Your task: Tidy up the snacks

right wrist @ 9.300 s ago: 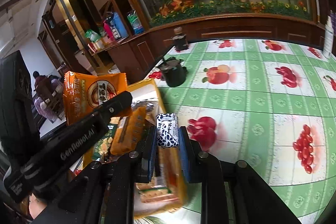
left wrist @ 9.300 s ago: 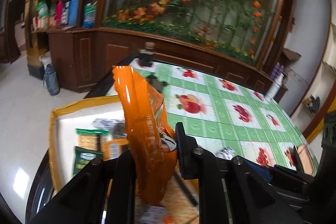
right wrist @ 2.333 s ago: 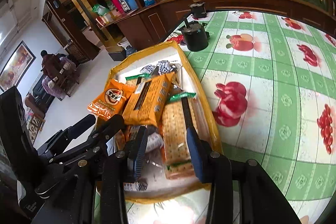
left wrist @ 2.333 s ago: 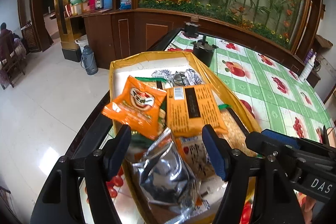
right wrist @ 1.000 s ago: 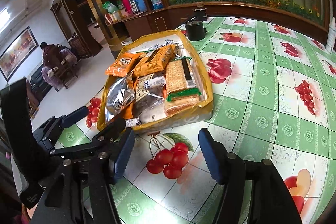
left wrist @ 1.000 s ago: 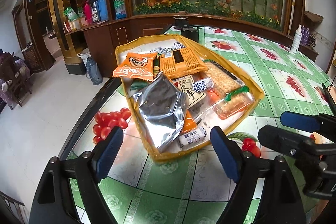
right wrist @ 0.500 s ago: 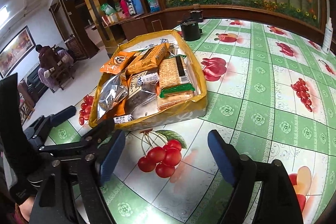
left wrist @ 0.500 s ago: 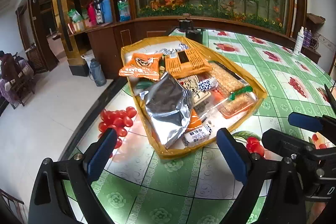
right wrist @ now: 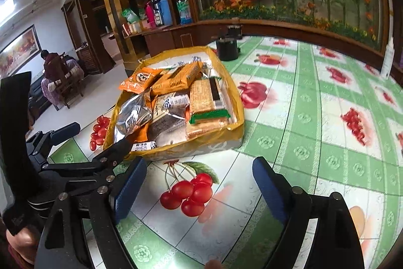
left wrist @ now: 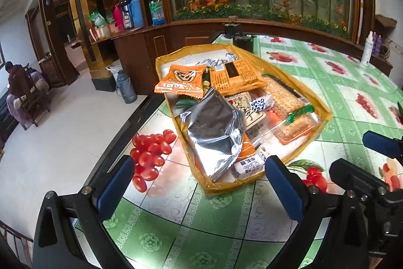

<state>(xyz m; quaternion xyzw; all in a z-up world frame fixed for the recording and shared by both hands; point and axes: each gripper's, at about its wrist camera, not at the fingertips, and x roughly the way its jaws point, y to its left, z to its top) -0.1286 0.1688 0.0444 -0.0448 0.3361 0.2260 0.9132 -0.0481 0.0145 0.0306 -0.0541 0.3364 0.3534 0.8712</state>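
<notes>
Left tool (left wrist: 199, 183) and right tool (right wrist: 199, 189): jaws just been opening, wide apart, nothing between them. Snack-filled yellow tray (left wrist: 254, 182) sits on worktop (right wrist: 314, 132).

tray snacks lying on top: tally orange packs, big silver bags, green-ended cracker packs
orange packs: 2, a crinkled bag and a flat pack
big silver bags: 1
green-ended cracker packs: 1
total: 4

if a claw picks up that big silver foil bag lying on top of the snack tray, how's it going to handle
The silver foil bag looks puffed and creased, so it is probably light and would crumple under the pads. Its glossy film may be slippery. It lies loosely over other packets in the yellow tray, so lifting it might shift them.
</notes>
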